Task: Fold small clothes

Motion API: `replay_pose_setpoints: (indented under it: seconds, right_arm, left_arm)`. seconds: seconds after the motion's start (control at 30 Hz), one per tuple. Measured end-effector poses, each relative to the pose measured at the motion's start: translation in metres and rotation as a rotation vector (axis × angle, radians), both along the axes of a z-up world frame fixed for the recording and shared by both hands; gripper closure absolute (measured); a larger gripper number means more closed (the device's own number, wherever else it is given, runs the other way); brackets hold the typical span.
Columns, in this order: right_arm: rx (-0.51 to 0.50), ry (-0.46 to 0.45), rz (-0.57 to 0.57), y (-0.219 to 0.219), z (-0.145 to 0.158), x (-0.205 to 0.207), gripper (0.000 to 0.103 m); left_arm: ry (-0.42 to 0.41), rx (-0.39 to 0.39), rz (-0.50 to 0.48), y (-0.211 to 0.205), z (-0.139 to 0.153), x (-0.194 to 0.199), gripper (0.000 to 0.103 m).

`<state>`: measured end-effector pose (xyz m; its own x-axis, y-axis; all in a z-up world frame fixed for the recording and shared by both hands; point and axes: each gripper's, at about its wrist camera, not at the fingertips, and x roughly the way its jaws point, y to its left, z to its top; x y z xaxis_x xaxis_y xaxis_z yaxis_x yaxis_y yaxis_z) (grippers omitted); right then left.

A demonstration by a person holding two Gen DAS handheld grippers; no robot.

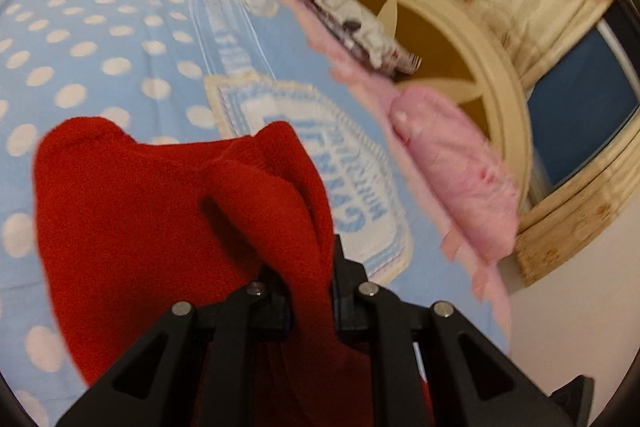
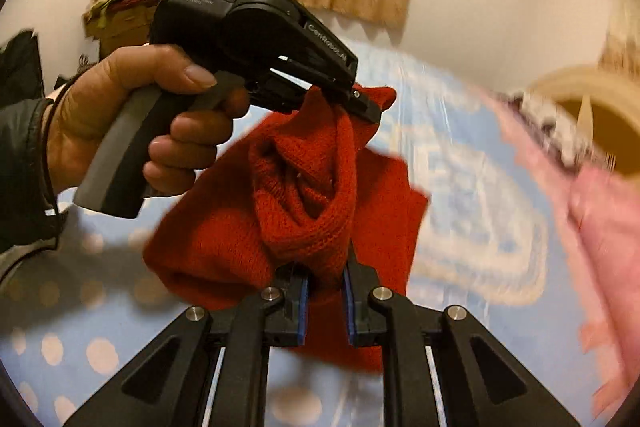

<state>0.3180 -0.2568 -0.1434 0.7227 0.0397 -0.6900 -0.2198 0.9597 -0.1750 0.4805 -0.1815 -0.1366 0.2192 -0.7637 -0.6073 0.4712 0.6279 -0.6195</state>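
Red knit garment [image 2: 320, 195] hangs bunched between my two tongs, lifted above the blue dotted cloth [image 1: 100, 39]. My left gripper [image 1: 310, 291] pinches one fold of it; my right gripper [image 2: 325, 303] clamps another near me. Pink clothing [image 1: 452, 163] lies to the right, beside a round cream basket [image 1: 508, 99].

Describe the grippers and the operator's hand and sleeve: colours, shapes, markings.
Both grippers are black plastic with triangular cut-out linkages and silver pins. The right gripper has blue pads. The left gripper has a grey-and-black pistol grip and white lettering. The left hand is bare, with a dark sleeve.
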Motion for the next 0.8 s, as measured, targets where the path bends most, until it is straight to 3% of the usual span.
replay_pose_setpoints:
  seconds: [0.13,0.27,0.4,0.47,0.53,0.57,0.6,0.73,0.8]
  right_arm:
    - [0.072,0.067,-0.037,-0.021,-0.012,-0.008,0.089]
    - [0.108,0.106,-0.057,-0.036,-0.015,-0.019,0.089]
    - [0.092,0.122,-0.095,-0.046,-0.014,-0.028,0.088]
    - [0.088,0.134,-0.112,-0.052,-0.013,-0.03,0.087]
    - [0.103,0.141,-0.115,-0.057,-0.011,-0.036,0.061]
    - [0.115,0.143,-0.107,-0.058,-0.009,-0.04,0.032]
    - [0.118,0.131,-0.11,-0.06,-0.006,-0.043,0.023]
    - [0.134,0.05,-0.117,-0.058,0.015,-0.046,0.023]
    - [0.198,0.008,-0.088,-0.057,0.028,-0.04,0.023]
  left_arm:
    - [-0.072,0.112,-0.035,-0.026,0.007,-0.014,0.082]
    - [-0.169,0.128,-0.049,-0.025,0.032,-0.032,0.068]
    - [-0.243,0.135,0.01,-0.005,0.053,-0.042,0.031]
    - [-0.278,0.12,0.04,0.017,0.06,-0.051,0.026]
    - [-0.293,0.148,0.072,0.032,0.059,-0.054,0.016]
    - [-0.308,0.179,0.095,0.045,0.056,-0.06,0.013]
    - [-0.322,0.195,0.111,0.054,0.052,-0.063,0.011]
    - [-0.318,0.242,0.158,0.08,0.033,-0.077,0.011]
    - [-0.299,0.255,0.167,0.085,0.02,-0.083,0.011]
